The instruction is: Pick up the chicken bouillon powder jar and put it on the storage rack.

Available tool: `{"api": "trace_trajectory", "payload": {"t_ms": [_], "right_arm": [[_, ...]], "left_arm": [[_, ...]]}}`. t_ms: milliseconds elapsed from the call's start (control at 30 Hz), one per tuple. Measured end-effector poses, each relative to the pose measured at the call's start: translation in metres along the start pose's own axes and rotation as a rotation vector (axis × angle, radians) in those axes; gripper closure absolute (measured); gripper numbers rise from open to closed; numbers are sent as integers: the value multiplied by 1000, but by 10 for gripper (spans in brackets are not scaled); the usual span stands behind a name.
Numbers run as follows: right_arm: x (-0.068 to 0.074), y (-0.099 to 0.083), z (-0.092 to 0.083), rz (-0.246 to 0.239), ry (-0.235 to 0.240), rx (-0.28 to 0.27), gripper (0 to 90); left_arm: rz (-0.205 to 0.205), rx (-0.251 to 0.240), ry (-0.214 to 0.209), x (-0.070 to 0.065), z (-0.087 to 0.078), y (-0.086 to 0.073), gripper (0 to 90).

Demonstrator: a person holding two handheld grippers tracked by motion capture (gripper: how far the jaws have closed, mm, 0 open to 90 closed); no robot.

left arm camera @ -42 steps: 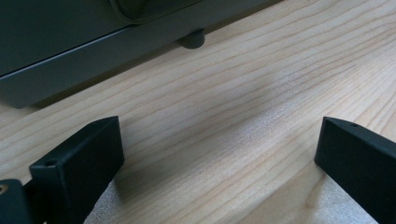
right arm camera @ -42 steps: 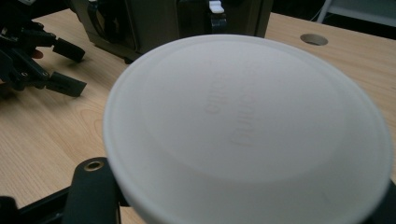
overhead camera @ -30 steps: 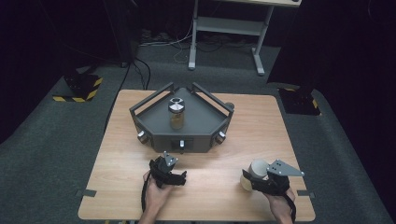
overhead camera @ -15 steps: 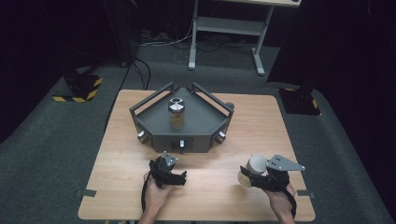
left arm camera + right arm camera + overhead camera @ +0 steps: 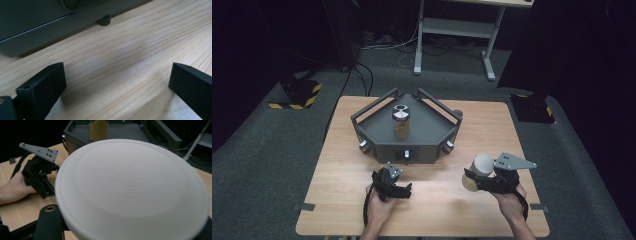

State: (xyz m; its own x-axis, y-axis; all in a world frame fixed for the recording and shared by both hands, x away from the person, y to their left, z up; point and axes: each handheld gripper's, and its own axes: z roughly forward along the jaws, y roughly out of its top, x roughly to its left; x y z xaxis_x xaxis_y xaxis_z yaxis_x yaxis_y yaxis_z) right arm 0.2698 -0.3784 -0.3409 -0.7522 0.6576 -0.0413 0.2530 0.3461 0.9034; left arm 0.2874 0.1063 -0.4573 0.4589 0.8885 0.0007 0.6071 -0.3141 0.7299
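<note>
The light wooden table [image 5: 427,210] carries, toward its far middle, the dark grey angular metal tray with raised rails [image 5: 377,134], and everything else sits in relation to that tray. Standing upright on the tray's floor, about central, is a small jar of tan contents with a silver screw cap [image 5: 401,121]. Off the tray's near right corner, lifted clear of the table, the right gripper [image 5: 479,181] is clenched on a round container with a white plastic lid and a tan body [image 5: 478,170], lying tipped so the lid faces up and toward the tray. In front of the tray's near left edge the left gripper [image 5: 393,176] rests low on the table, its jaws spread wide with nothing between them. The white-lidded container looks light and stiff, probably a smooth plastic or card tub; the rounded wall would be slippery under flat pads, so I judge the safest hold is square across the body just below the lid rim, where the lip can stop it sliding, and not on the lid alone, which might pop off. The high view gives the layout and the container's tan side. The right gripper view looks straight onto the lid [image 5: 132,190], showing faint embossed lettering too soft to read, with the left gripper [image 5: 41,178] and hand beyond. The left gripper view shows the tray's front wall [image 5: 37,32], a small foot beneath it, and bare wood between the parted fingers [image 5: 42,87].
</note>
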Motion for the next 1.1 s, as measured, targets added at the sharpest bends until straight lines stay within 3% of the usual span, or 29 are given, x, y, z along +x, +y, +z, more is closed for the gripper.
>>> {"api": "trace_trajectory", "payload": {"t_ms": [600,1100], "right_arm": [[-8,38,14,-32,57,-1,350],[-14,77,29,-55,70,-18,350]], "left_arm": [[-6,2,3,-1,0,1,7],[-8,2,5,-2,0,1,7]]}}
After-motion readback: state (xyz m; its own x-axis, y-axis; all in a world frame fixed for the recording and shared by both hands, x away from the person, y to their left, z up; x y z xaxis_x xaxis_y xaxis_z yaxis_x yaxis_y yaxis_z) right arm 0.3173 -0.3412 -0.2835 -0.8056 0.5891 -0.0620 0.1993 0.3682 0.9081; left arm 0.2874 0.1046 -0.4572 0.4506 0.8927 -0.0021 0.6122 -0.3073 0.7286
